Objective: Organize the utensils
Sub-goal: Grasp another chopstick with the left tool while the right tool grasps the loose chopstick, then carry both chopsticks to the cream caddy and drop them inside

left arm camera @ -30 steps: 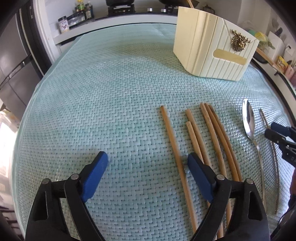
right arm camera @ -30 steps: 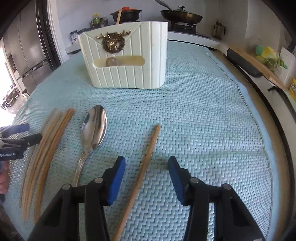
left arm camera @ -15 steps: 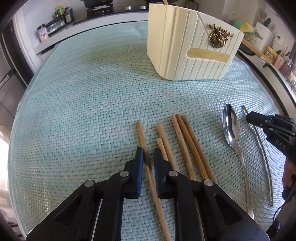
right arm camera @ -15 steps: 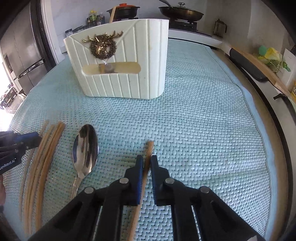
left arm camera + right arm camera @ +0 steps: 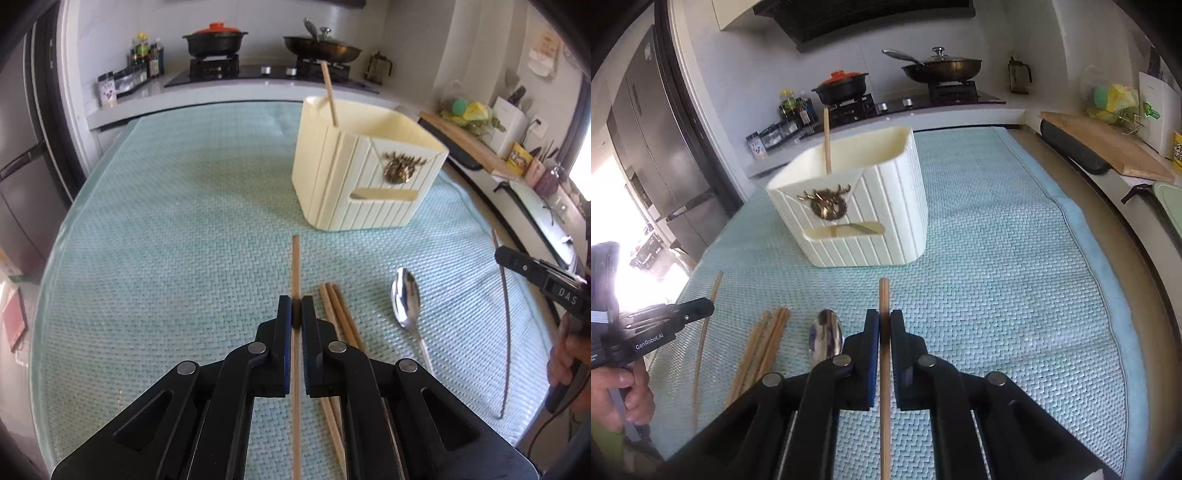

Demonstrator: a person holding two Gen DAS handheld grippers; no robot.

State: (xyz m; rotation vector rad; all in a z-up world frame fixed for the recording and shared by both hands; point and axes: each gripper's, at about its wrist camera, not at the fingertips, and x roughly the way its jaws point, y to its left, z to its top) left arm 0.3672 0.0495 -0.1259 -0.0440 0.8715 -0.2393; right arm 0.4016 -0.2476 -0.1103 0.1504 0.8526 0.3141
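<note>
left wrist view shows the left gripper [image 5: 295,308] clamped on a wooden chopstick [image 5: 296,258] lifted clear of the woven mat [image 5: 166,240], tip aimed at the cream utensil holder [image 5: 365,177] near the mat's far edge. the right gripper [image 5: 884,325] pinches its own chopstick [image 5: 884,295] the same way, tilted downward. both sticks look light, stiff and smooth, so a mid-shaft pinch should stop them swivelling.

Home kitchen. Gas hob [image 5: 266,70] along the back counter, carrying a black pot with red lid [image 5: 216,38] and a lidded frying pan [image 5: 942,66]. Seasoning bottles [image 5: 146,55] beside it. Dark fridge [image 5: 653,147] at left. Cutting board [image 5: 1108,147] at right. Worktop [image 5: 1015,295] under a pale green woven mat.
</note>
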